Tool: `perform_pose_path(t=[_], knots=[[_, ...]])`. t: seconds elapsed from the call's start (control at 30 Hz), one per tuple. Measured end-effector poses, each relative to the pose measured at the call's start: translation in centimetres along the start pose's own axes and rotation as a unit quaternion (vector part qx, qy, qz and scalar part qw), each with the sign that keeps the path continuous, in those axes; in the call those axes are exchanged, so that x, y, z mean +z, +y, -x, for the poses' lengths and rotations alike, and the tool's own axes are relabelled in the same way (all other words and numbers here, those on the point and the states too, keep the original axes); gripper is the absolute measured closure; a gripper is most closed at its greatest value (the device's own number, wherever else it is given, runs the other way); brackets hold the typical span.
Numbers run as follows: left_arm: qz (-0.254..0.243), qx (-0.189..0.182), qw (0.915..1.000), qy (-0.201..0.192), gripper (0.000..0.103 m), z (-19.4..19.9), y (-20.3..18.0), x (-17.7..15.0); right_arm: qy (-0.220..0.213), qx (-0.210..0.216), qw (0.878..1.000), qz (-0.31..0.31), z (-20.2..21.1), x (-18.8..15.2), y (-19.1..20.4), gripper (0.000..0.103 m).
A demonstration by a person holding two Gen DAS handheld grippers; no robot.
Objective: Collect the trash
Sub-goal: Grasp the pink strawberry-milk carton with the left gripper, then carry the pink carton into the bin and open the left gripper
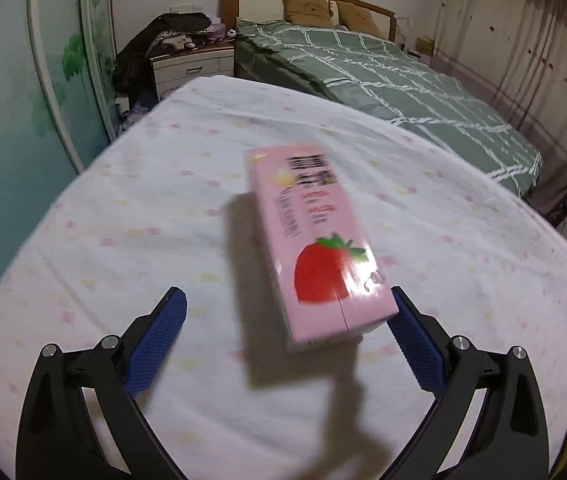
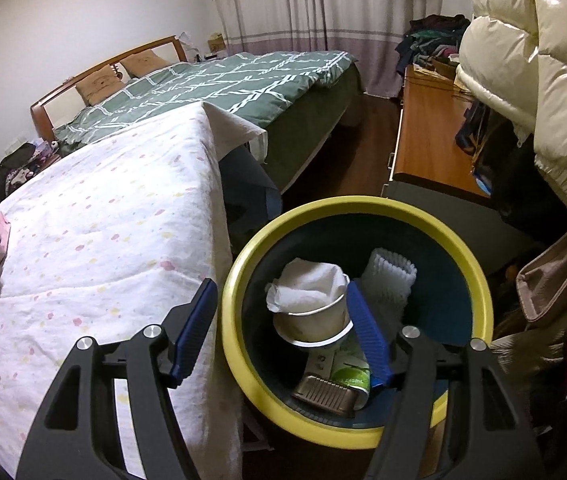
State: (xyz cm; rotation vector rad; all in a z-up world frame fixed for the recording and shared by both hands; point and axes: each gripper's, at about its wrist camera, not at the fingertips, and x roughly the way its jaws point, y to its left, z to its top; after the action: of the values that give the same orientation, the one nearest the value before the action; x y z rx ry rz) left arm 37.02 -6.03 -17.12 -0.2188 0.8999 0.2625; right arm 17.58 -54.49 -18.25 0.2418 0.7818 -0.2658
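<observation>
The pink carton (image 1: 315, 240) lies on the cloth-covered counter (image 1: 123, 216), between the left tool's (image 1: 288, 312) wide-apart jaws. It is probably light and crushable — grip across its narrow sides.

1. Left wrist view: close above the cloth-covered table (image 1: 163, 208), angled down, facing the bed (image 1: 403, 92) beyond.
2. Right wrist view: beside the table (image 2: 103, 232), angled down over the bin (image 2: 239, 280).
3. Shared: table and bed (image 2: 219, 80).

pink carton (image 1: 315, 240), print too blurred to read, perhaps barcode
</observation>
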Motion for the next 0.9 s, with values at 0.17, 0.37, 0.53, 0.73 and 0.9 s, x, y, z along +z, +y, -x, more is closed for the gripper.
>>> perform_pose_path(t=[0.17,0.37,0.53,0.73,0.9], knots=[[-0.014,0.021,0.9997,0.001,0.005,0.9,4.5,0.1,-0.002,0.009,1.0,0.005,-0.2,0.3,0.8,0.039],[-0.083,0.016,0.9964,0.006,0.005,-0.9,2.7,2.5,-0.009,0.014,1.0,0.014,0.4,0.8,2.0,0.039],[-0.139,0.024,0.9892,0.038,0.016,-3.3,0.9,4.2,-0.015,0.006,1.0,0.017,1.3,0.8,2.0,0.036],[-0.131,-0.002,0.9898,0.055,0.051,-4.4,1.4,5.4,-0.011,0.004,1.0,0.014,1.1,0.9,1.8,0.036],[-0.159,-0.022,0.9863,0.036,0.053,-2.1,-0.3,3.8,-0.015,0.009,1.0,0.019,1.8,0.6,2.2,0.036]])
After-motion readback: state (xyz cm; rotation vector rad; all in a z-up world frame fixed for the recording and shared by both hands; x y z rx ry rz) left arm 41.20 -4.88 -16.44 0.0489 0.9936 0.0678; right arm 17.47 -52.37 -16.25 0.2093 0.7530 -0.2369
